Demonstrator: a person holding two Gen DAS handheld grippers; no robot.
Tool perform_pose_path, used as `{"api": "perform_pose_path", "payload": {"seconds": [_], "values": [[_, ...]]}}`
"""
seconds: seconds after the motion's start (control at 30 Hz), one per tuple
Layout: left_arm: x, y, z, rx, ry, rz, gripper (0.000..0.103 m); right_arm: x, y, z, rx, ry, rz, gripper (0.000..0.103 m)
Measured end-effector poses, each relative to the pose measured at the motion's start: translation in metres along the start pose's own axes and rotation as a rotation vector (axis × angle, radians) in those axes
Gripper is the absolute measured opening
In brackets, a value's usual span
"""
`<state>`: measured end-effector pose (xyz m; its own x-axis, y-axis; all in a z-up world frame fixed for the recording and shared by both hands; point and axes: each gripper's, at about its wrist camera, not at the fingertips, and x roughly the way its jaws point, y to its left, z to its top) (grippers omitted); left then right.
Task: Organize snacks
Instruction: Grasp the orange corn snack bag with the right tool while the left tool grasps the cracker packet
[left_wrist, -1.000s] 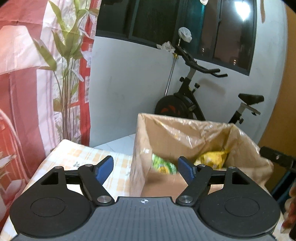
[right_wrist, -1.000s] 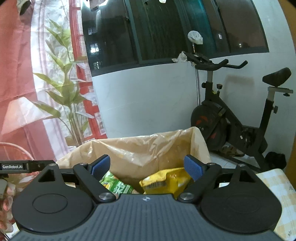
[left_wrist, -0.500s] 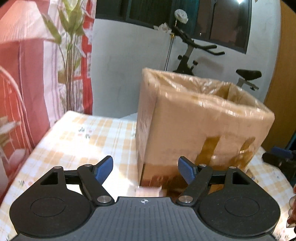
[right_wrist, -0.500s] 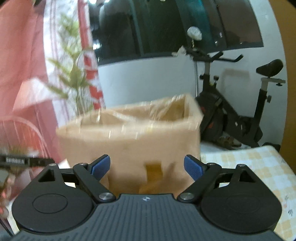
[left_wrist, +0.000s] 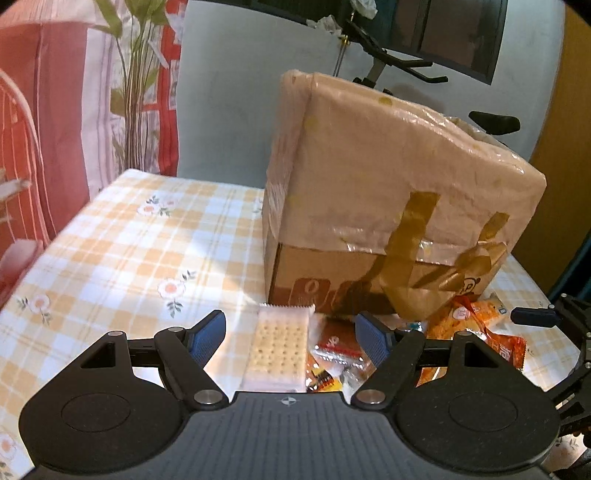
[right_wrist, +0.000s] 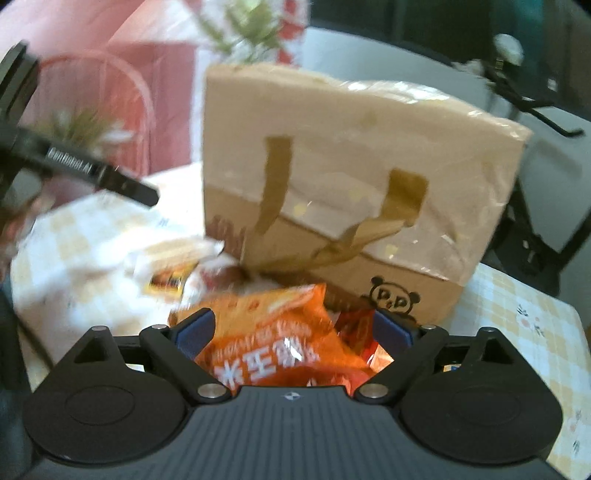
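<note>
The left gripper (left_wrist: 290, 334) is hovering with its blue pads spread apart, gripping nothing, and a clear packet of crackers (left_wrist: 277, 352) is lying on the checked tablecloth (left_wrist: 122, 251) between them, touched by neither pad. At about one o'clock from that packet a small red-and-clear snack packet (left_wrist: 338, 350) is sitting, and further round toward three o'clock an orange snack bag (left_wrist: 480, 328) is showing; all of these are lying just in front of the cardboard box (left_wrist: 388, 192), which is standing at twelve o'clock, wrapped in plastic film and strapped with brown tape. Only the left wrist view is giving a sharp look at the crackers and at the right tool's dark frame (left_wrist: 554, 321) poking in at three o'clock. The right wrist view is blurred, yet it alone is showing the orange bag (right_wrist: 280, 343) close up, lying between the pads of the right gripper (right_wrist: 291, 328), whose jaws are opening wide and pressing on nothing. It is also showing the panda mark on the box (right_wrist: 351, 177), at about one o'clock from the bag, and the left tool's arm (right_wrist: 85, 170) reaching in from ten o'clock. An exercise bike (left_wrist: 402, 62) is standing behind the box.
</note>
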<state>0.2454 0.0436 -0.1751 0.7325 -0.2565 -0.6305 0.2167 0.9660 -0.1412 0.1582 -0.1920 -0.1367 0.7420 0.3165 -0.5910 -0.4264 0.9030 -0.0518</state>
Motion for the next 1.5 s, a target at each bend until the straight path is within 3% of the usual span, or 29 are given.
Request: {"api": "perform_pose_path", "payload": {"seconds": [0.2,0.4,0.67,0.83,0.9,0.97,1.07,1.27,1.43,1.5], "values": [[0.003,-0.006,-0.007,-0.005,0.013,-0.015,0.079,0.009,-0.004,-0.012,-0.031,0.058,0.049,0.103],[0.003,-0.008,-0.012,0.001,0.02,-0.016,0.079,0.026,-0.008,-0.009,0.085,0.066,0.04,0.103],[0.006,-0.004,-0.019,-0.007,0.043,-0.01,0.079,0.046,-0.022,-0.012,0.317,0.115,0.036,0.103],[0.008,-0.005,-0.022,-0.006,0.052,-0.011,0.079,0.039,-0.039,-0.027,0.659,0.189,0.026,0.103],[0.009,-0.006,-0.023,-0.003,0.054,-0.012,0.079,0.031,-0.045,-0.039,0.777,0.177,0.028,0.102],[0.009,-0.008,-0.025,0.004,0.056,-0.014,0.079,0.024,-0.044,-0.043,0.762,0.155,0.012,0.102],[0.01,-0.009,-0.027,0.011,0.06,-0.016,0.079,0.016,-0.034,-0.041,0.627,0.103,-0.032,0.102],[0.011,-0.006,-0.034,0.014,0.077,-0.001,0.079,0.018,-0.02,-0.045,0.496,0.083,-0.008,0.102],[0.015,-0.004,-0.036,0.023,0.088,0.012,0.079,0.015,-0.02,-0.054,0.499,0.055,-0.003,0.093],[0.017,-0.003,-0.035,0.023,0.088,0.019,0.079,0.008,-0.022,-0.057,0.502,0.024,-0.006,0.083]]}}
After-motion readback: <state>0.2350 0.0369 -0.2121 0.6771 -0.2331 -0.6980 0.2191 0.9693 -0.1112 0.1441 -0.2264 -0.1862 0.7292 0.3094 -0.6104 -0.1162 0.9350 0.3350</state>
